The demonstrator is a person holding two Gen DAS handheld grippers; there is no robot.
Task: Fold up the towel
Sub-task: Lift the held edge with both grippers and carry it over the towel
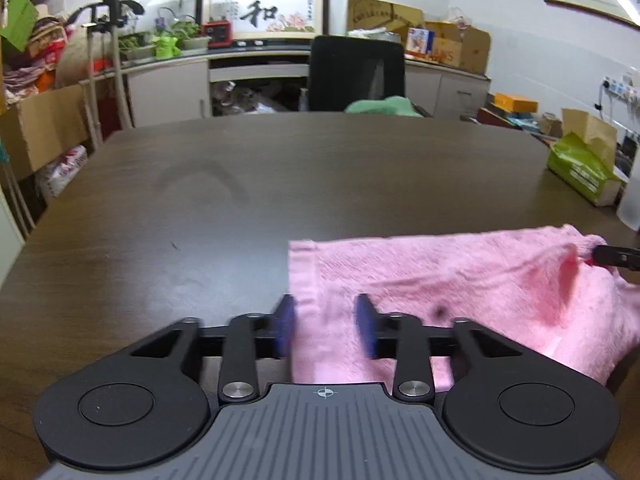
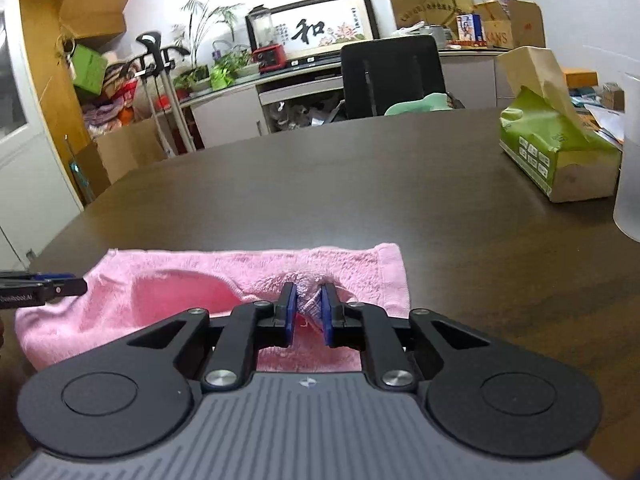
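Note:
A pink towel (image 1: 460,280) lies on the dark wooden table (image 1: 240,184), folded over with its near part bunched. My left gripper (image 1: 325,330) is open, its blue pads (image 1: 285,330) on either side of the towel's left edge, not closed on it. In the right wrist view the towel (image 2: 224,276) lies across the near table. My right gripper (image 2: 307,316) is shut on a bunched fold of the towel near its right end. The left gripper's tip (image 2: 64,286) shows at that view's left edge, and the right gripper's tip (image 1: 616,258) at the left view's right edge.
A green tissue box (image 2: 556,156) with a brown paper bag stands at the table's right side, next to a frosted white container (image 2: 630,184). A black office chair (image 1: 356,72) with a green cloth stands behind the far edge. Cabinets and boxes line the walls.

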